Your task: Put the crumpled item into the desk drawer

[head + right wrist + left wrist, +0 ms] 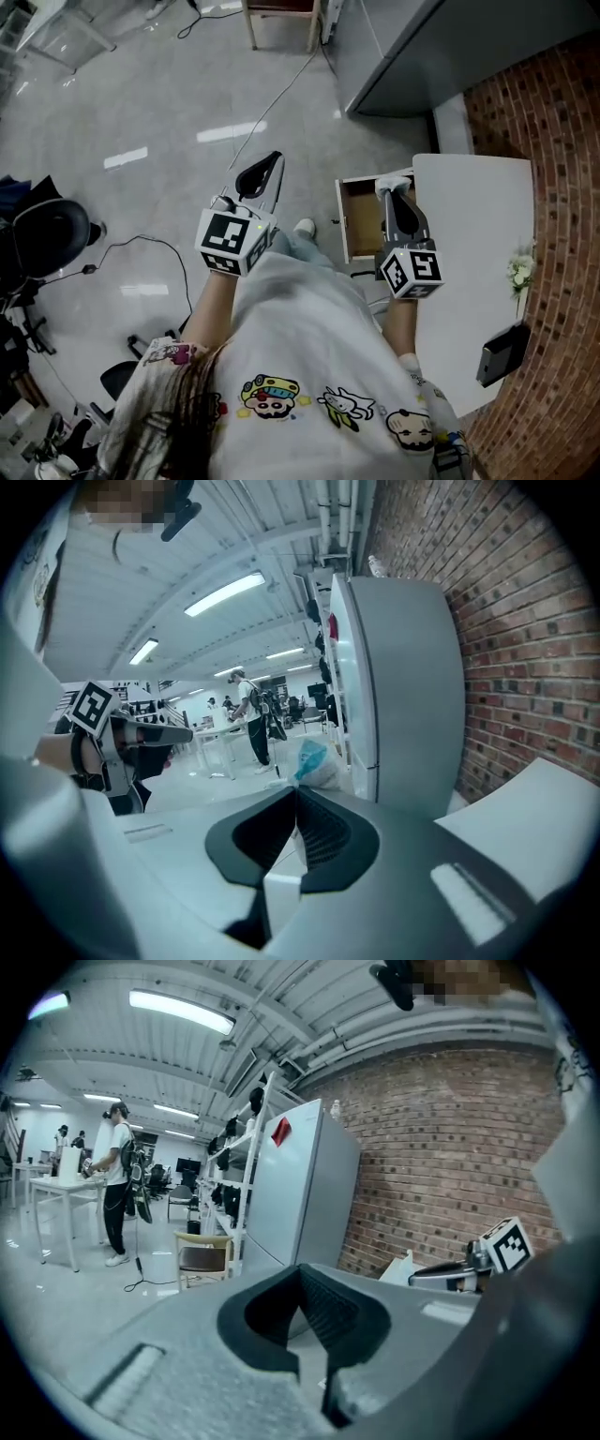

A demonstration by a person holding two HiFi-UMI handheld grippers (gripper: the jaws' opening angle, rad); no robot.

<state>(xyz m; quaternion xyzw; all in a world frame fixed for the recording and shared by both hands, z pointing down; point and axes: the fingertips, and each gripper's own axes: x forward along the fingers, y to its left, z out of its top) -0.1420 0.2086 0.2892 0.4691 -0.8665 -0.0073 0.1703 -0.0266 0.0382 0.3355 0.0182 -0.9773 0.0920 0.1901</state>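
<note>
My right gripper (392,190) hangs over the open wooden desk drawer (359,221), shut on a white crumpled item (386,184). In the right gripper view that crumpled item (312,764) shows a teal patch and sticks out past the closed tips of the right gripper (298,794). Off to the left, my left gripper (271,163) is held over the floor, away from the desk, shut with nothing in it. In the left gripper view the left gripper (302,1274) has its jaws meeting at the tip. The inside of the drawer is mostly hidden by the right gripper.
The white desk (473,225) stands against a brick wall (562,187), with a dark flat device (502,351) and small white flowers (520,273) on it. A grey cabinet (422,47) stands beyond the desk. A black office chair (47,236) and floor cables (141,244) lie to the left.
</note>
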